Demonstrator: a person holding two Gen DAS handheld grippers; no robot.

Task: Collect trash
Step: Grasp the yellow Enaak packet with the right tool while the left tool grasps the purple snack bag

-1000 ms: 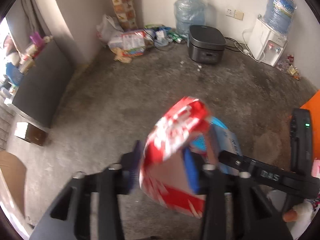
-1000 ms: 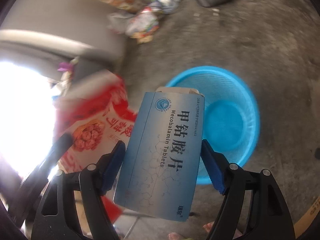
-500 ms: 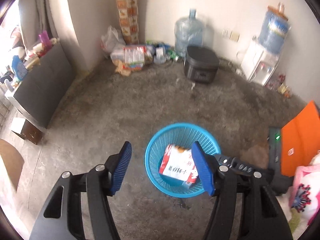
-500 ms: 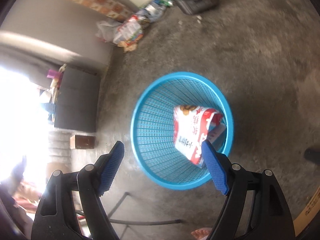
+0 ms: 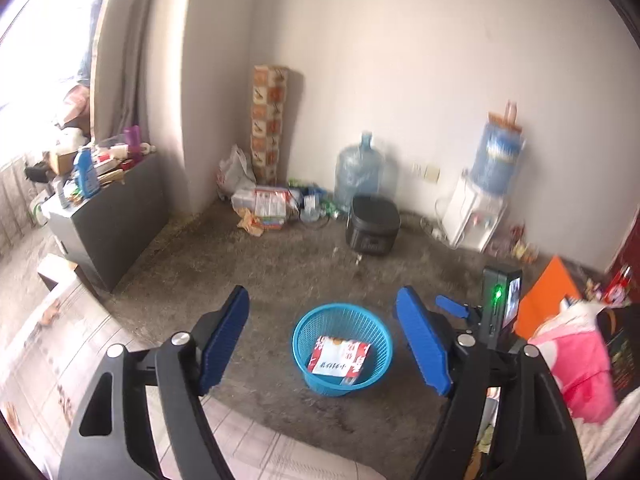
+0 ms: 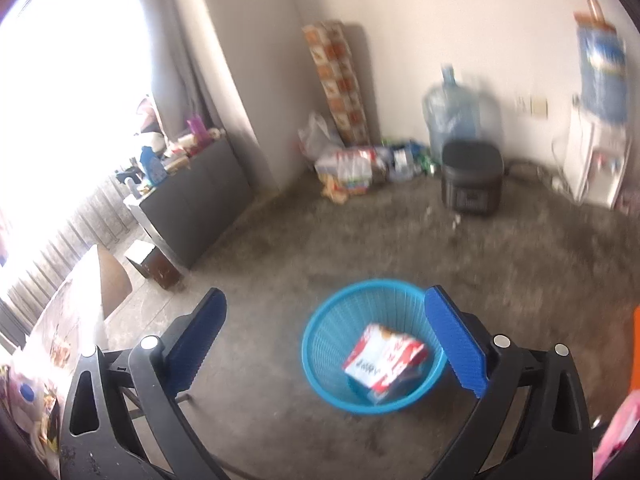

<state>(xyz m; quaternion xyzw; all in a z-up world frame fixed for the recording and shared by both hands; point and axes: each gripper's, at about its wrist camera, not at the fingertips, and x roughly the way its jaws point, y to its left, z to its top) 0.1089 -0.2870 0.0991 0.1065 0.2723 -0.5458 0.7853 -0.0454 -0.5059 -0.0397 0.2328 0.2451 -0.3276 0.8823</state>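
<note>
A blue mesh basket (image 5: 376, 330) (image 6: 320, 344) stands on the concrete floor. A red and white snack packet (image 5: 340, 357) (image 6: 382, 360) lies inside it, with a darker box edge partly showing under it. My left gripper (image 5: 326, 340) hovers well above the basket, its jaws opening with nothing between them. Higher up and back from the basket, my right gripper (image 6: 324, 344) also has its jaws opening on empty air. The right gripper's body (image 5: 500, 300) shows at the right of the left wrist view.
A pile of bags and packets (image 5: 264, 204) (image 6: 352, 168) lies in the far corner by a water jug (image 5: 360, 172), a black cooker (image 5: 372, 224) and a water dispenser (image 5: 476, 216). A dark cabinet (image 5: 108, 220) stands left, a patterned surface (image 5: 60, 360) lies near left, and pink cloth (image 5: 576, 360) lies right.
The left gripper let go of the red packet and the right gripper let go of the blue tablet box; both dropped into the basket. Both grippers then rose and drew back, their jaws widening.
</note>
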